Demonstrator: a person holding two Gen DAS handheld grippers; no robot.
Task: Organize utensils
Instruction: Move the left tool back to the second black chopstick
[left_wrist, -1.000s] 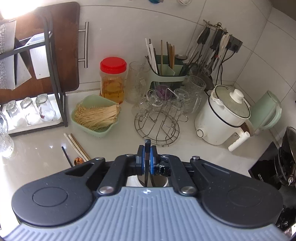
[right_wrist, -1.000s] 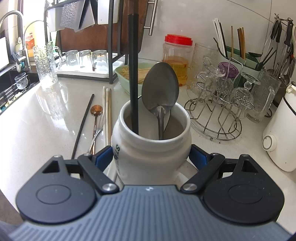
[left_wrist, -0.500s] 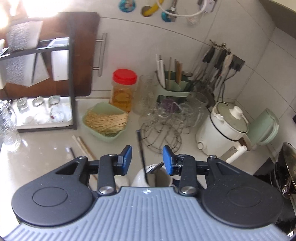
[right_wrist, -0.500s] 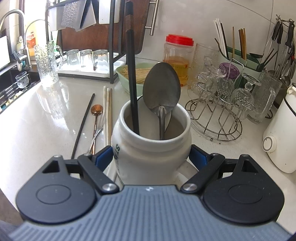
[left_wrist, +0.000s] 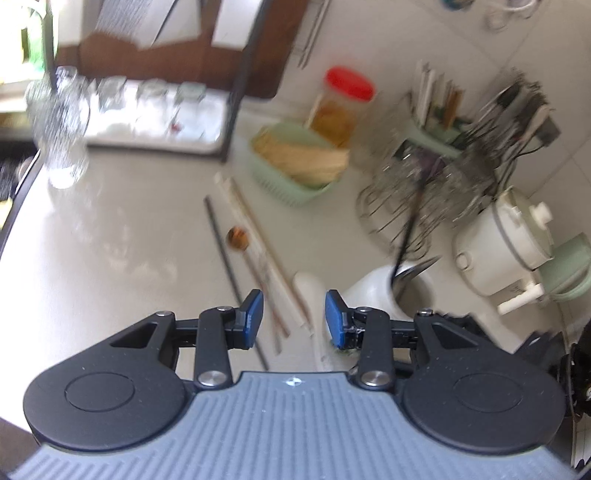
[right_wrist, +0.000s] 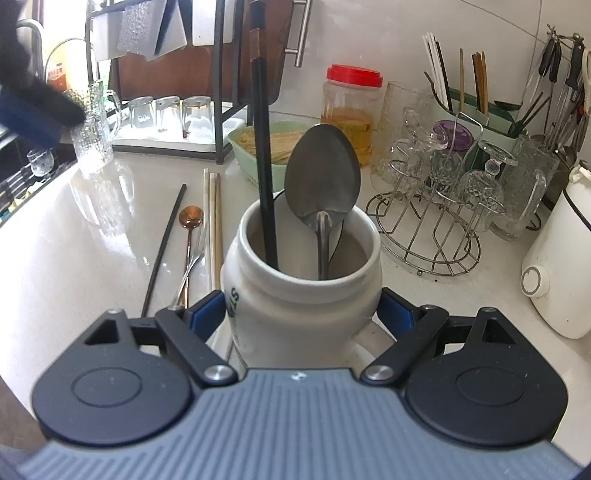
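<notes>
Two utensils, a black chopstick (right_wrist: 264, 177) and a large steel spoon (right_wrist: 322, 177), are seen standing in a white ceramic jar (right_wrist: 301, 295), which is clamped at its sides by the blue pads of the right gripper (right_wrist: 301, 317), spread wide around it. The jar is set on a pale counter (right_wrist: 74, 251). To the left of the jar, more utensils are laid out flat on the counter: a second black chopstick (right_wrist: 164, 243), a copper-coloured spoon (right_wrist: 191, 218), a fork (right_wrist: 194, 254) and a pair of pale chopsticks (right_wrist: 215, 218). The left gripper (left_wrist: 294, 319) is held above these, just left of the jar, its jaws having just been opening and now standing partly apart with nothing between the pads. Its view is blurred. Behind the jar, a green basket (right_wrist: 251, 147) of dried noodles and a red-lidded jar (right_wrist: 351, 96) are shown, and to the jar's right a wire rack (right_wrist: 432, 221) of glasses. At the far right a white cooker (right_wrist: 557, 273) is partly visible.
</notes>
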